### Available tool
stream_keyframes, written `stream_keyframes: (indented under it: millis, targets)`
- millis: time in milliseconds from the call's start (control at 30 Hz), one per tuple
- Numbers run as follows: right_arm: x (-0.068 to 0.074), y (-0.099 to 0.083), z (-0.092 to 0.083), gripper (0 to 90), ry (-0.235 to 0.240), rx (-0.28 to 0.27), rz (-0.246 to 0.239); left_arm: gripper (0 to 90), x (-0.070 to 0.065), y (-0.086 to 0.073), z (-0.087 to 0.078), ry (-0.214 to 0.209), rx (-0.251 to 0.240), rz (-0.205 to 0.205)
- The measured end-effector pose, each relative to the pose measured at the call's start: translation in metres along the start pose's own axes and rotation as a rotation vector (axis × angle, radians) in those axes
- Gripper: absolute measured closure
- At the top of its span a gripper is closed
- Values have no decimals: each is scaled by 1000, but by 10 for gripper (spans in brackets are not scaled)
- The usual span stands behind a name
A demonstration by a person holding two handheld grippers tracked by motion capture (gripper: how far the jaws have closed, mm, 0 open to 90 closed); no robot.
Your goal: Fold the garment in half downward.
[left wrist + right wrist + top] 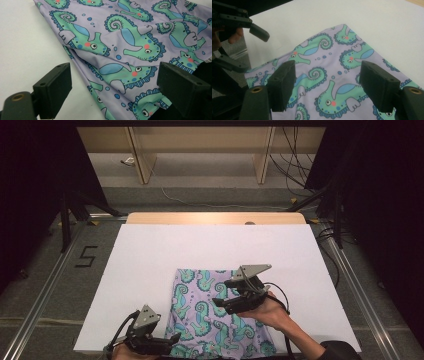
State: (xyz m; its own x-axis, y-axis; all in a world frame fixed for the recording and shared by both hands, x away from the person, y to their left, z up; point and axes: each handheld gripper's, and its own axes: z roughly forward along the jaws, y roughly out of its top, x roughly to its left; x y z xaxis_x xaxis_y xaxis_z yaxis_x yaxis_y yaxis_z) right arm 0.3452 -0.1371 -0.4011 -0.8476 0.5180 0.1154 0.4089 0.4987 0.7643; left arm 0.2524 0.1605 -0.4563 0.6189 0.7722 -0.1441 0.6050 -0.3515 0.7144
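From above, the seahorse-print cloth (215, 312) is lying on the white counter (150, 255), long axis running away from the person, nearer the left tongs (167, 340). Along the left tongs' jaws, released wide, its edge (75, 53) is passing between them. Along the right tongs (327, 87), also spread and empty, it is lying just below.

Left gripper (172, 338): black body, grey three-cornered plate on top with small dark holes, black cable trailing from the rear. Two black block-shaped jaws with flat matte faces; brass-coloured threaded insert in the left jaw arm (17, 97).

Right gripper (218, 301): black body, grey three-cornered plate on top, black cable looping off behind. Two black rectangular jaws with worn edges; brass-coloured insert in each jaw arm (257, 89).

Right sleeve (340, 350): dark, ending on the forearm.
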Motion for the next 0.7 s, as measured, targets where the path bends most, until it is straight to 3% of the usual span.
stream_keyframes:
  millis: [433, 700]
  targets:
    - [-2, 18, 23, 302, 9, 33, -22, 107, -1, -3, 6, -13, 80, 14]
    - [0, 28, 38, 297, 21, 55, -40, 104, -2, -3, 7, -18, 94, 12]
